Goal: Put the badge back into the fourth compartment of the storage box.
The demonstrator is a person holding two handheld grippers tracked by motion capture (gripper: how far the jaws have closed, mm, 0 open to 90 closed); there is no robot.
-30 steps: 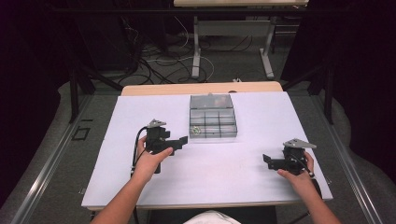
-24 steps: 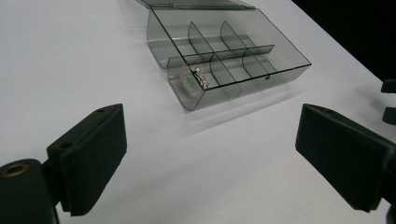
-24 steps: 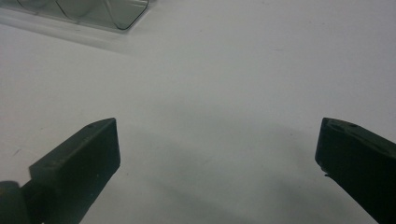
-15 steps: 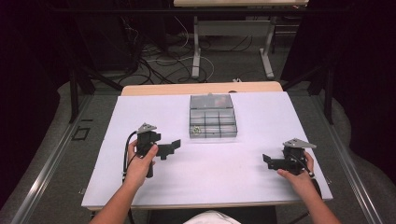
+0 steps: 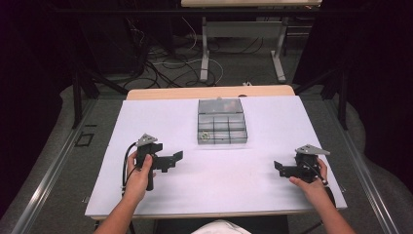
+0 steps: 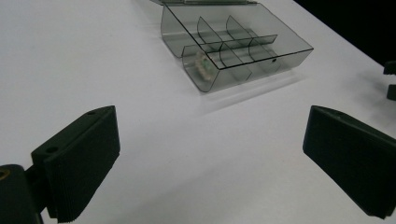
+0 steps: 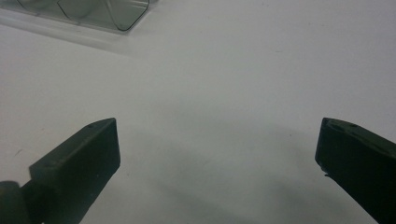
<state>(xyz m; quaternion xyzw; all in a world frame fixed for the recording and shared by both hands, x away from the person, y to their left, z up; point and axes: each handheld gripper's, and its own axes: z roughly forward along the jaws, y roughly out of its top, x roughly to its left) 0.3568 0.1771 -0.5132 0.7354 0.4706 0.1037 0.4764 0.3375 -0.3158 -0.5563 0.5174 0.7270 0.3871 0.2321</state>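
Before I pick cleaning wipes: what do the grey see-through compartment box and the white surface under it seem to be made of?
The grey see-through compartment box looks like smoke-tinted clear plastic, glossy: its dividers and the table show through the thin walls, whose curved edges catch light. The white surface looks like a smooth matte sheet or laminate, with soft shadows and no glare; which one is unclear. A light wooden edge shows behind it.

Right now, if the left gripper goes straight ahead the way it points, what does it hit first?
Probably the clear compartment box. The left gripper has its jaws open with nothing between them, bare white table ahead, then the box's near corner. Depth is unclear, so it might graze past.
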